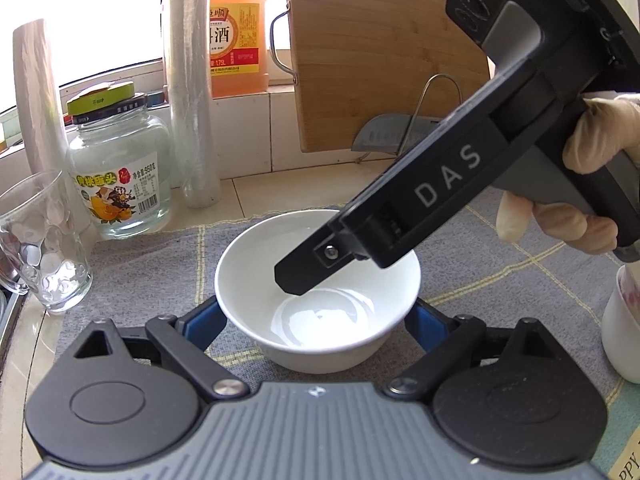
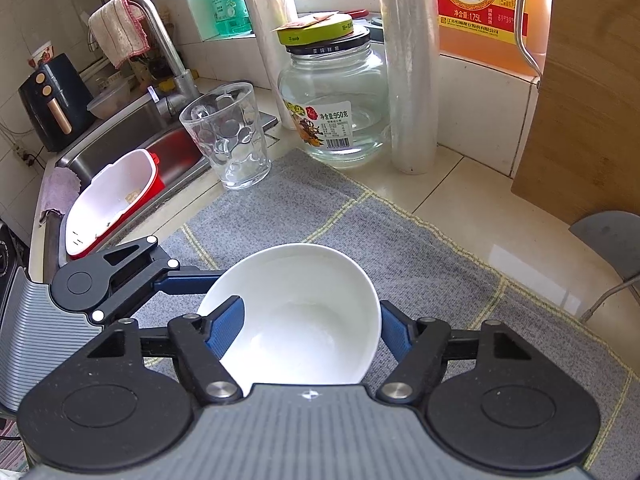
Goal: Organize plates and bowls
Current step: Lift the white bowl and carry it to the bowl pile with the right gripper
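Note:
A white bowl (image 1: 316,292) sits on a grey checked mat (image 1: 152,264). My left gripper (image 1: 316,316) is open, its blue fingers (image 1: 208,316) on either side of the bowl's base. My right gripper (image 2: 312,328) straddles the bowl's wall (image 2: 304,312): one blue finger (image 2: 228,326) is inside the bowl, the other outside. The right gripper also shows in the left wrist view (image 1: 304,276), reaching down into the bowl from the upper right. I cannot tell whether its pads press the wall. The left gripper's fingers (image 2: 188,280) show in the right wrist view, at the bowl's left.
A glass tumbler (image 1: 40,240), a glass jar (image 1: 120,168), cling film rolls (image 1: 192,92), a cooking wine bottle (image 1: 238,24) and a wooden cutting board (image 1: 380,52) stand at the back. A white cup (image 1: 624,336) is at the right. A sink (image 2: 132,140) holds a red-and-white container (image 2: 112,204).

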Motion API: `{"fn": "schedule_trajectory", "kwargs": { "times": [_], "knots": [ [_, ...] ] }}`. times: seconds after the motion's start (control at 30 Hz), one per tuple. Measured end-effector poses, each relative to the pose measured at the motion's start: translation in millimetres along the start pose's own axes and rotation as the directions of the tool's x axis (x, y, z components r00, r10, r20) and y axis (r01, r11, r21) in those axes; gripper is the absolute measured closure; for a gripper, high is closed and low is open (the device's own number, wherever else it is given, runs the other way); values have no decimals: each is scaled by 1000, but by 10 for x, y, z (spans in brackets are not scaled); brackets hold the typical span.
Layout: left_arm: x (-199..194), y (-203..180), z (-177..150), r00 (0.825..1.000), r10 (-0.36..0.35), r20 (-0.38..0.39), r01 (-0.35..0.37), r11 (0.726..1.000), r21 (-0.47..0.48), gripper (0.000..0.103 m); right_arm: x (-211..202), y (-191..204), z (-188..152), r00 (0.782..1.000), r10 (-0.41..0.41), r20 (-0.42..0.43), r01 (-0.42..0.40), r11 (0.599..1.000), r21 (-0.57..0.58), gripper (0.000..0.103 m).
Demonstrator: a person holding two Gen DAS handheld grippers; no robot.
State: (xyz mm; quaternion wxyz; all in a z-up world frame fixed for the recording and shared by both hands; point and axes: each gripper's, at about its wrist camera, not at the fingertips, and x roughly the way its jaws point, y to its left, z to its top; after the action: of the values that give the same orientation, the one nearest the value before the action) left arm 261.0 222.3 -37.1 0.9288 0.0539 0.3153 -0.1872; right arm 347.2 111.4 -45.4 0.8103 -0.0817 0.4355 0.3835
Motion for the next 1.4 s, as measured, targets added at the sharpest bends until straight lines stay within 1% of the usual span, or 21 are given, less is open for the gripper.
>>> {"fn": "schedule_trajectory", "kwargs": {
  "times": [0.27, 0.57, 0.8, 1.23, 1.4],
  "knots": [
    [0, -5, 5, 1000, -1, -3, 1, 1000, 0, 8, 45, -16, 10, 1000, 9, -8, -9, 1000, 8, 26],
    [-66, -64, 14, 1000, -5, -20, 6, 1000, 28, 8, -77, 21, -36, 1000, 23, -5, -23, 999, 28, 26],
    [-281, -183, 41, 999, -17, -31, 19, 999, 50, 8, -262, 152, -144, 1000, 23, -9, -23, 1000, 13, 25],
    [-658, -452, 16, 999, -29, -31, 32, 996, 85, 8, -668, 353, -396, 999, 37, 32, -38, 999, 26, 25],
    [-811, -596, 8, 999, -36, -32, 39, 994, 98, 8, -810, 418, -486, 999, 30, 30, -31, 999, 33, 25]
  ]
}}
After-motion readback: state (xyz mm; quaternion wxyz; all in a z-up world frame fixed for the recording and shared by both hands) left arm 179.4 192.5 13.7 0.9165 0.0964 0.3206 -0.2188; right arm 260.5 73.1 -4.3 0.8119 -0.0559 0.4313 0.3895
